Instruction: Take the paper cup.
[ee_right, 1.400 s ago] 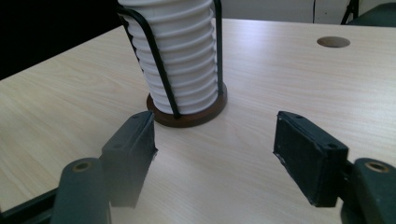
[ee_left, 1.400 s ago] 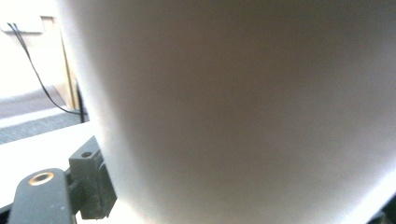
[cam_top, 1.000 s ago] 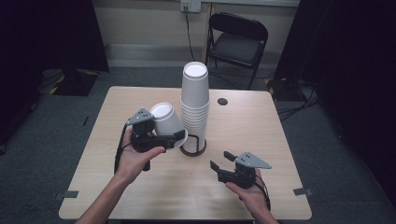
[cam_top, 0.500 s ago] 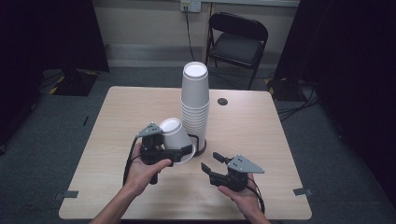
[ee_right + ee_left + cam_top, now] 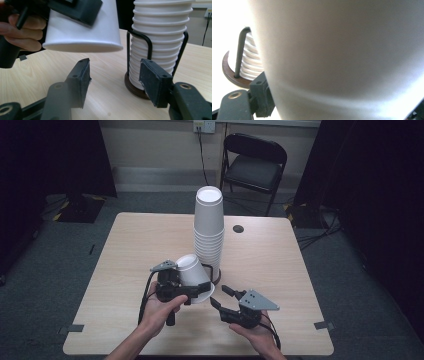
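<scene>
On the wooden table, toward its middle: tall stack of white paper cups, nested mouth-down in a dark wire holder with a round base. Just in front of that stack, lifted clear of the tabletop: single cup, tilted, mouth down and toward the right-hand side. Clamped across its wall by the left gripper, jaws part-closed and pressing on the paper. Close beside, low over the table: right gripper, jaws apart though just been closing, nothing between them. Aimed at the gap under the cup's rim and at the foot of the stack, touching neither. Judged from this: one cup apart from the stack and in hand, not yet set down or passed across. Left to do, seemingly: hand-over to the right gripper or placement on the table, then likely the same for the many cups in the holder. Barely begun, by the height of the stack.
</scene>
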A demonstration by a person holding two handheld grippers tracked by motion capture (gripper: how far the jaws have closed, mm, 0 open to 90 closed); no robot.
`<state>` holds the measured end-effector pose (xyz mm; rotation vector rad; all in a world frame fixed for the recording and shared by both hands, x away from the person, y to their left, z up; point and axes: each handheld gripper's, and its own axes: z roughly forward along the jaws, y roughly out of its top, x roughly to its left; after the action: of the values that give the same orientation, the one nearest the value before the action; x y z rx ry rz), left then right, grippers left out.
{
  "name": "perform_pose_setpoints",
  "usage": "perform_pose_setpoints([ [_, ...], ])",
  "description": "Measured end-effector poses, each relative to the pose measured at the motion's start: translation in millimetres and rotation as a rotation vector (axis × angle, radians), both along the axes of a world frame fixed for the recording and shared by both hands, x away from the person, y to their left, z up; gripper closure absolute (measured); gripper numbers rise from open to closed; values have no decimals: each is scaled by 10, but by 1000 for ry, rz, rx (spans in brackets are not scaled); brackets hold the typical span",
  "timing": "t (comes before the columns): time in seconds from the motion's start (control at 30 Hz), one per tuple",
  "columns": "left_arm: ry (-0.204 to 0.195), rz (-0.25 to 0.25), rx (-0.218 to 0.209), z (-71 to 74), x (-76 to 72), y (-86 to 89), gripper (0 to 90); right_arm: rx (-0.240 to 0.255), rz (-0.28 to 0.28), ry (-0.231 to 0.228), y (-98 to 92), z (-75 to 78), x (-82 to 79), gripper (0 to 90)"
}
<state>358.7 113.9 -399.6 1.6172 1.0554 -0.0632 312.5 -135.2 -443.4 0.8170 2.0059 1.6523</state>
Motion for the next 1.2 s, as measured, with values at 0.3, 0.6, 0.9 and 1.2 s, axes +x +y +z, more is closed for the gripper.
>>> perform_pose_setpoints([
  [0.3, 111, 0, -96, -85, 24, -3, 143, 11, 11, -56, 23, 19, -25, 474],
  [0.6, 172, -20, -152, -132, 41, 8, 144, 12, 16, -87, 55, 39, -26, 520],
  [0.9, 201, -34, -191, -113, 34, 17, 145, -7, 14, -148, 130, 86, 62, 581],
  [1.2, 207, -45, -200, -114, -3, -38, 145, 6, 13, -180, 259, 64, 161, 646],
])
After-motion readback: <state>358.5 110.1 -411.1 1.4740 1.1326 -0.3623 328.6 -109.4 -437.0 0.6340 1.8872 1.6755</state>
